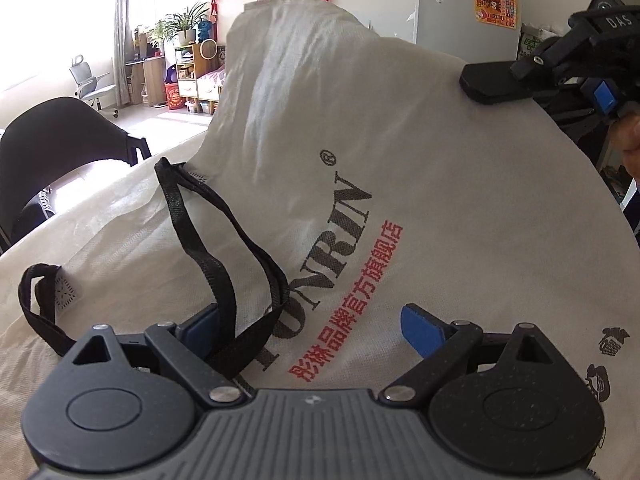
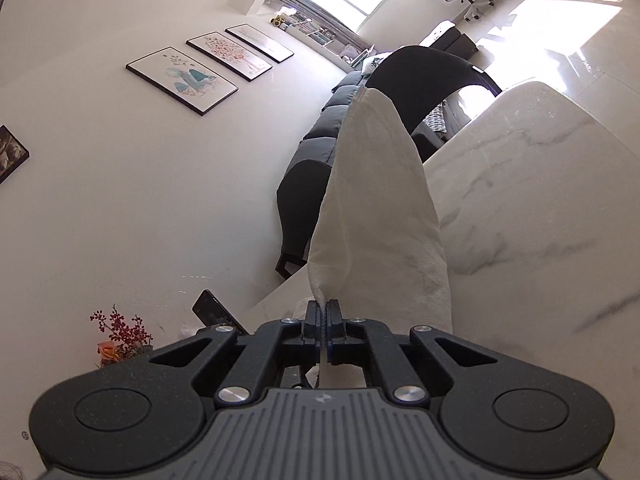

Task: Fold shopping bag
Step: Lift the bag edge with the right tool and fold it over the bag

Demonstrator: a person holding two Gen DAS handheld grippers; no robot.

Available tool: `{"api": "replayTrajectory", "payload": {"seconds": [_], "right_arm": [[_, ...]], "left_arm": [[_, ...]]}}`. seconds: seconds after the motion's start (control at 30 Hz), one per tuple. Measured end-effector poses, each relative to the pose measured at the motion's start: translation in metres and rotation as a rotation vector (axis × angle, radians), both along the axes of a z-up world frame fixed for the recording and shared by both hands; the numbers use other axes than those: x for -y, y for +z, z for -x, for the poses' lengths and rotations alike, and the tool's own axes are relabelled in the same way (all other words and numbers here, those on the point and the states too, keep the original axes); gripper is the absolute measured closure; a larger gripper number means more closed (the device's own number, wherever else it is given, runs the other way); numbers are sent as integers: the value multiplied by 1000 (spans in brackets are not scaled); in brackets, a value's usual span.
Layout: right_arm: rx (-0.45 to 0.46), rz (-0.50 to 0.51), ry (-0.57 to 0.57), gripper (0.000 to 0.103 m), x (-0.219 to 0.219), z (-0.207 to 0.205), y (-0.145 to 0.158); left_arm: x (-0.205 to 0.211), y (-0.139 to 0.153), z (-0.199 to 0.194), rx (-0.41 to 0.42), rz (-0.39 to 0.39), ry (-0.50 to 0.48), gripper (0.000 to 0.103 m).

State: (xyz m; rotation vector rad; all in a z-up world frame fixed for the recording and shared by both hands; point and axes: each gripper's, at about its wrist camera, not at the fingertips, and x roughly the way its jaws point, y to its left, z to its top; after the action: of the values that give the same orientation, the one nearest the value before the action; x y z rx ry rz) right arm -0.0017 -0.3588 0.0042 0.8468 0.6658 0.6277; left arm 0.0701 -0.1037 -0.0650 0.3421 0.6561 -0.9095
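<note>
The left gripper (image 1: 312, 326) hovers with its fingers spread wide over the white non-woven shopping bag (image 1: 360, 184), whose black handles (image 1: 224, 240) lie between them. The bag covers the marble worktop (image 2: 540, 184); the right gripper (image 2: 322, 312), fingers clamped, lifts its corner.

Home living room, grey sofa (image 2: 316, 148), framed prints (image 2: 182, 80) on wall, fridge (image 1: 468, 4) with stickers, potted plants (image 1: 180, 26), marble table (image 2: 540, 200).

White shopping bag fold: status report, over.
Right gripper shut on white non-woven shopping bag, edge lifted. Left gripper open over bag. Black fabric handles lying between left fingers.
</note>
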Motion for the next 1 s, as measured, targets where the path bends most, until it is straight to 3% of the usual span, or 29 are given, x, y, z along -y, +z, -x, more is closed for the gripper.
{"api": "replayTrajectory", "payload": {"seconds": [0.2,0.37,0.67,0.83,1.0], "right_arm": [[-32,-17,84,100,-29,-19,4],[-86,-40,142,100,-50,-34,-13],[-137,-79,182,100,-71,-47,-32],[-137,-47,197,100,-82,-50,-32],[-136,-27,218,100,-98,-51,-35]], "left_arm": [[-7,2,4,7,10,-4,8],[-20,7,0,-16,40,43,8],[-55,23,5,-1,-3,129,8],[-85,35,9,12,-30,233,8],[-130,46,7,-9,-3,386,8]]}}
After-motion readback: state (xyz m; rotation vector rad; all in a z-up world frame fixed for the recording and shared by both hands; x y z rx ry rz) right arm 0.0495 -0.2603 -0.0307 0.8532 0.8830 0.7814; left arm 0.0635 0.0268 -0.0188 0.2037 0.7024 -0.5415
